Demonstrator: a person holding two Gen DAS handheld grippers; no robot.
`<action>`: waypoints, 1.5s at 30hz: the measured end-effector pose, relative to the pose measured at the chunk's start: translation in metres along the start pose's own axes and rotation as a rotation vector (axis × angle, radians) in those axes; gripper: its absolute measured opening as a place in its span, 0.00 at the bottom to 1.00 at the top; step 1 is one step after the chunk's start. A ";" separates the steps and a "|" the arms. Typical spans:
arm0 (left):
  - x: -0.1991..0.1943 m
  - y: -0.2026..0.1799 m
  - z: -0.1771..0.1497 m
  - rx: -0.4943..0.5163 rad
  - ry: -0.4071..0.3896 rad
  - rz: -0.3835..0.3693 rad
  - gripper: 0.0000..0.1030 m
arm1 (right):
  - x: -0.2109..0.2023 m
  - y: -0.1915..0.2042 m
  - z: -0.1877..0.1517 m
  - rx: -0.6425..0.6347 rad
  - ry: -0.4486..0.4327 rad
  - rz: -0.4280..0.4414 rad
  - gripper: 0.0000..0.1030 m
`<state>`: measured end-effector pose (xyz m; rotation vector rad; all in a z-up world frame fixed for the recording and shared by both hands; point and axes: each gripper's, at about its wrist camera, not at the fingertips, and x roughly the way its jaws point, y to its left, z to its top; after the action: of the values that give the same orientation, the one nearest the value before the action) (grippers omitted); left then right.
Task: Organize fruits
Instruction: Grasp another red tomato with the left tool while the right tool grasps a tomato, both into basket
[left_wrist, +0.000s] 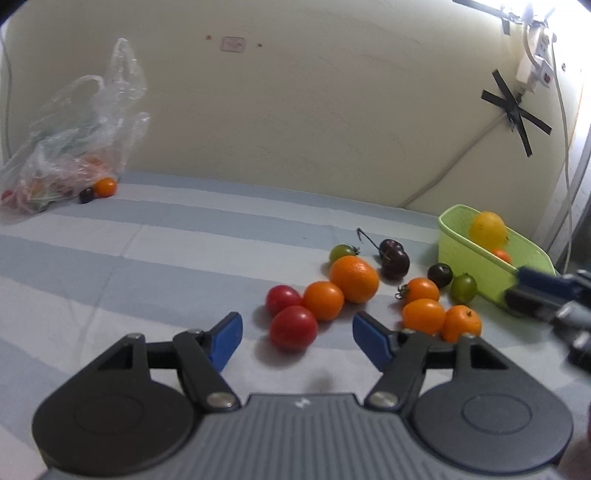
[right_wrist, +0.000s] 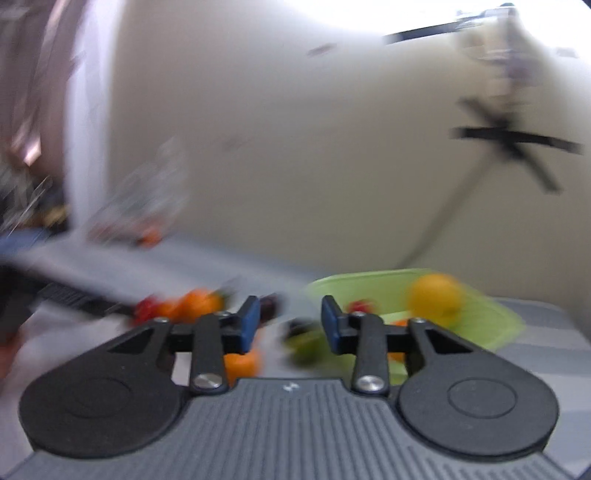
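Note:
A pile of small fruits lies on the striped cloth: two red tomatoes (left_wrist: 293, 326), orange ones (left_wrist: 354, 278), green ones (left_wrist: 463, 288) and dark cherries (left_wrist: 394, 258). A light green basket (left_wrist: 465, 254) at the right holds a yellow fruit (left_wrist: 487, 227) and a red one. My left gripper (left_wrist: 297, 336) is open and empty, just in front of the red tomatoes. My right gripper (right_wrist: 290, 319) is open and empty in a blurred view, near the basket (right_wrist: 491, 314); it also shows at the right edge of the left wrist view (left_wrist: 546, 295).
A clear plastic bag (left_wrist: 70, 147) with more produce lies at the far left by the wall, with an orange fruit (left_wrist: 105, 186) and a dark one beside it. A cable and black tape are on the wall at the right.

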<state>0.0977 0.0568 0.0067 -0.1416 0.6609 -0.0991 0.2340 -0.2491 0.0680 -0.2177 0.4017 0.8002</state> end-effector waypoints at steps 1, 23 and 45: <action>0.002 -0.002 0.000 0.011 0.001 -0.002 0.63 | 0.007 0.011 0.000 -0.033 0.023 0.028 0.36; -0.047 0.048 -0.033 -0.139 -0.068 0.011 0.29 | 0.084 0.078 0.026 -0.175 0.087 0.192 0.34; -0.040 0.015 -0.011 -0.109 -0.106 -0.126 0.30 | 0.052 0.094 0.024 -0.362 -0.023 0.088 0.24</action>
<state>0.0602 0.0756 0.0204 -0.2918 0.5516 -0.1755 0.2041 -0.1438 0.0637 -0.5311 0.2432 0.9585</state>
